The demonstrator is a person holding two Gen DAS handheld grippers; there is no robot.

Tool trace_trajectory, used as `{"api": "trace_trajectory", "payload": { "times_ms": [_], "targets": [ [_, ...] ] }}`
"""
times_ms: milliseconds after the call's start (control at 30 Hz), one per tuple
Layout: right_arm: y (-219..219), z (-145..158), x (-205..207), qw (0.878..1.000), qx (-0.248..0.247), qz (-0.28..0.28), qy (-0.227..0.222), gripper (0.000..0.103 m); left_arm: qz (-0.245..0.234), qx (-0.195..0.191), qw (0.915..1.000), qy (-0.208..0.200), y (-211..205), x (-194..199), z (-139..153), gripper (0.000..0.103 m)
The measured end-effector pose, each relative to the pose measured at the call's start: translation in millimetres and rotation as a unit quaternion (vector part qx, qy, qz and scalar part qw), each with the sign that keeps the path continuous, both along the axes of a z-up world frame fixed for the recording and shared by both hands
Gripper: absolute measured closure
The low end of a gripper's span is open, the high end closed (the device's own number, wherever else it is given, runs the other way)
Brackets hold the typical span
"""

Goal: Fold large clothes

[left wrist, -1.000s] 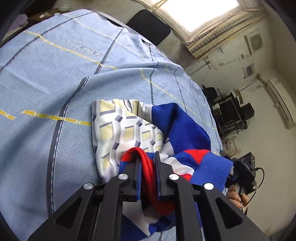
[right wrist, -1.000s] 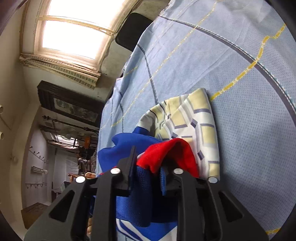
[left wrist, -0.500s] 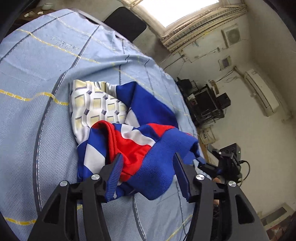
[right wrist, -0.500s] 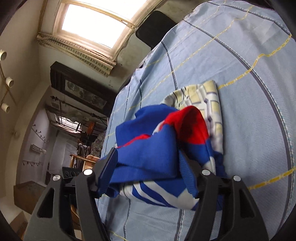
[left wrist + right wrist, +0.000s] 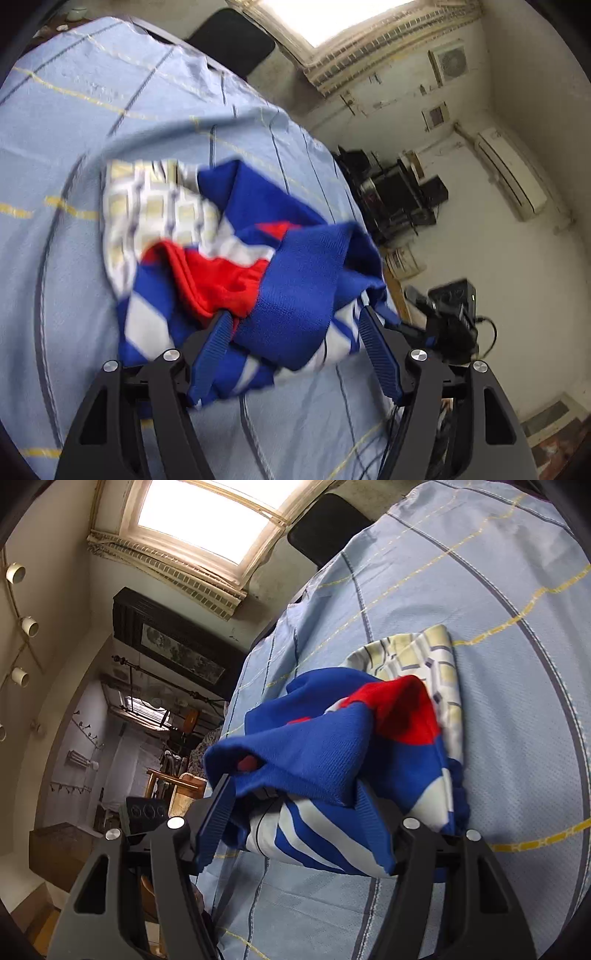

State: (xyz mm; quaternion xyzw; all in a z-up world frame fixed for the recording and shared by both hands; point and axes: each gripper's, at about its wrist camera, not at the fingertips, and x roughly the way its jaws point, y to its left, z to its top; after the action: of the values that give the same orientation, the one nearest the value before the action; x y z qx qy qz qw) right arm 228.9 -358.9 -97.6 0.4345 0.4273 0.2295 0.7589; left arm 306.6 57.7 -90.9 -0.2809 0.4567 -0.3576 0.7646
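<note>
A crumpled blue, red and white knit garment (image 5: 303, 280) lies on the light blue bed sheet (image 5: 92, 110), partly over a folded white-and-yellow patterned cloth (image 5: 147, 210). My left gripper (image 5: 293, 314) is at the garment's near edge. Its jaws are opening, with fabric loose between them and draped on the left finger, not pinched. In the right wrist view the same garment (image 5: 317, 746) sags over my right gripper (image 5: 291, 782), whose jaws stand wide apart and do not squeeze it. The patterned cloth (image 5: 424, 653) lies beyond it on the sheet (image 5: 517, 720).
A black cushion (image 5: 229, 40) sits past the far end of the bed. The bed's edge drops off to the right in the left wrist view, toward a dark rack of equipment (image 5: 399, 199). The right gripper's body (image 5: 450, 317) shows by that edge.
Both grippers were shut on the garment's red-and-blue edge, then opened and let it go. Both pulled back and rose a little, and the garment now lies slack on the bed.
</note>
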Motion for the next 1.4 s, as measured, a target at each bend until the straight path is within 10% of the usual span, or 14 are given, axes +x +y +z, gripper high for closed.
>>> {"api": "trace_trajectory", "payload": {
  "times_ms": [233,333,700,967,1200,1400],
  "targets": [
    [-6.5,27.3,63.5,0.997,-0.049,-0.049,-0.032,0.039,0.157,0.037,0.9869,0.005,25.5,62.0,16.7,0.032],
    [-19.4,25.2,61.3,0.997,-0.018,-0.074,-0.032,0.039,0.144,0.017,0.9895,-0.003,36.8,46.0,18.5,0.032],
    [-23.9,-1.4,50.5,0.993,-0.087,-0.080,-0.007,0.039,0.138,0.137,0.9809,-0.012,-1.4,67.1,-3.0,0.032],
    [-6.7,-18.3,83.7,0.991,-0.122,-0.049,-0.005,0.039,0.099,0.125,0.9870,-0.015,-19.2,90.9,-25.0,0.032],
    [-0.5,-36.5,87.1,0.989,-0.138,-0.044,0.007,0.086,0.100,0.093,0.9900,-0.037,-6.9,84.8,-23.9,0.086],
    [15.7,0.6,84.5,0.978,-0.191,-0.067,-0.051,0.088,0.123,0.132,0.9818,-0.060,-7.8,78.3,-14.4,0.086]
  ]
}}
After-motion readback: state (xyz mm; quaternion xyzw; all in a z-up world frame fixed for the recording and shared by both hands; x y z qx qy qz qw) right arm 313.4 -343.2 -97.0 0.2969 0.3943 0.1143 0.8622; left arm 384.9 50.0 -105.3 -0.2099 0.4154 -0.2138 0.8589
